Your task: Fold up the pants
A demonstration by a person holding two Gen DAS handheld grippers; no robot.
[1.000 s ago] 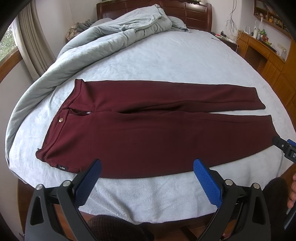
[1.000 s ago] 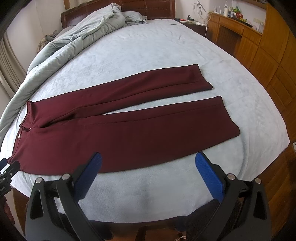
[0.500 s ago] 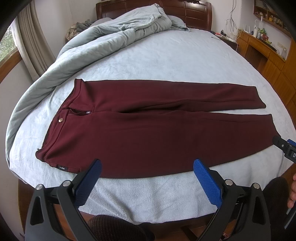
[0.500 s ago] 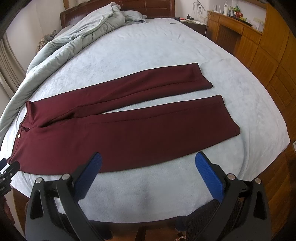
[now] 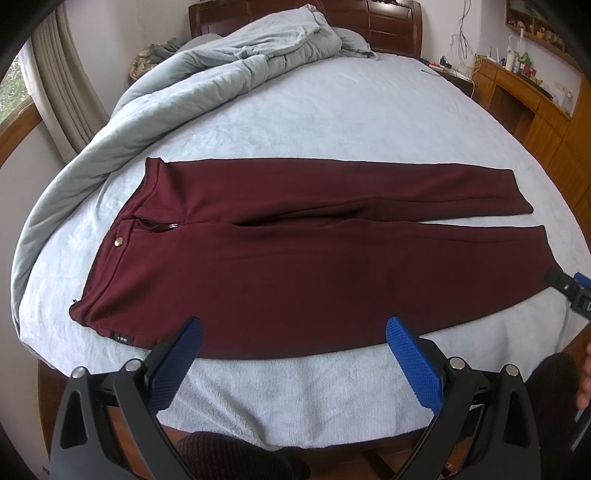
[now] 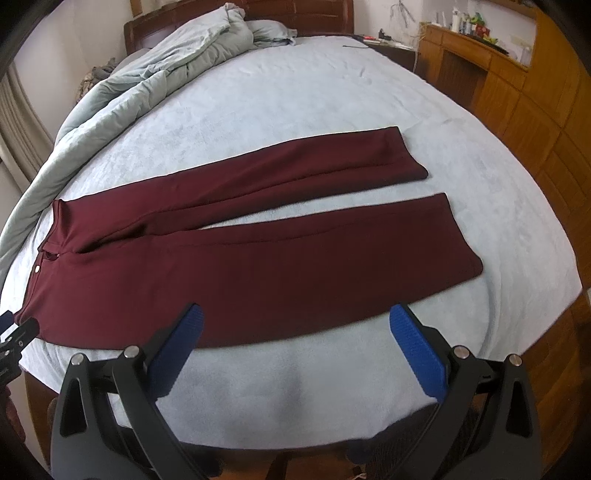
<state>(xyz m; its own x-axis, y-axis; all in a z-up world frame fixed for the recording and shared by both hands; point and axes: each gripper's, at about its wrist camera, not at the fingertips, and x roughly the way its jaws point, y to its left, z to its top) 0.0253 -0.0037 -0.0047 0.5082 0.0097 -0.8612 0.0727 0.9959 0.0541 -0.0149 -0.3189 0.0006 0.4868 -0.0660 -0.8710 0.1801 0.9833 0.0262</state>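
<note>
Dark red pants lie flat on the pale blue bed, waistband at the left, both legs stretched to the right and slightly apart. They also show in the right wrist view. My left gripper is open and empty, held over the bed's near edge just short of the pants' near leg. My right gripper is open and empty, likewise just short of the near leg, closer to the cuffs.
A rumpled grey-green duvet runs along the bed's left and far side up to the wooden headboard. Wooden cabinets and a desk stand along the right. The bed's wooden frame shows below the near edge.
Both grippers have crept slightly forward toward the pants; the pants have not moved and both grippers stay open.
</note>
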